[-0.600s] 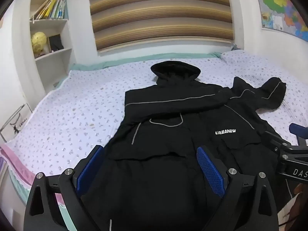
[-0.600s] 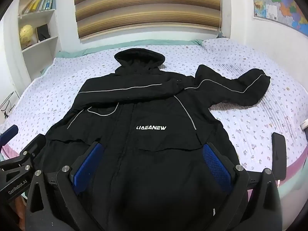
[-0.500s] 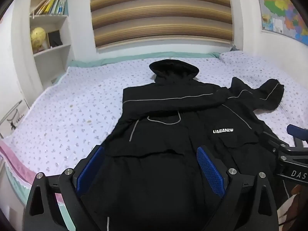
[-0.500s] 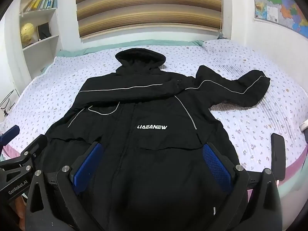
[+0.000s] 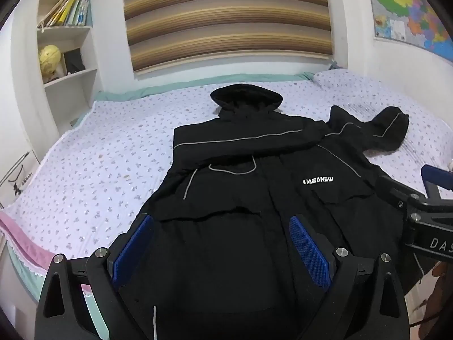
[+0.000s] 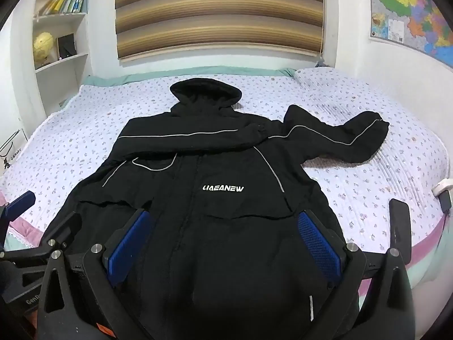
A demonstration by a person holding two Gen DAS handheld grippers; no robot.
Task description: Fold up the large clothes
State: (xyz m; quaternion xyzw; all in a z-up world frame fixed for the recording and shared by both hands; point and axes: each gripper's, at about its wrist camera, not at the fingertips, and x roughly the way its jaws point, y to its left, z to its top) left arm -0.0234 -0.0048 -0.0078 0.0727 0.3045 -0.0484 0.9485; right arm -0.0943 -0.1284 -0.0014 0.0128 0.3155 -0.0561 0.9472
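Observation:
A large black hooded jacket (image 5: 254,175) with grey piping and a white chest logo lies face up on the bed, hood at the far end. It also shows in the right wrist view (image 6: 215,187). One sleeve is folded across the chest; the other sleeve (image 6: 339,138) lies out to the right. My left gripper (image 5: 220,243) is open above the jacket's lower left part. My right gripper (image 6: 223,240) is open above the lower hem and holds nothing. Each gripper shows at the edge of the other's view.
The bed (image 5: 99,170) has a pale flowered sheet with pink and green edges. A bookshelf (image 5: 65,56) stands at the far left, a striped blind (image 5: 226,19) behind, a map (image 5: 407,11) on the right wall. A black object (image 6: 399,226) and a small white item (image 6: 441,189) lie at the right edge.
Both grippers have tilted slightly, so the jacket sits a little differently in each view. The jacket itself has not moved and both grippers stay open.

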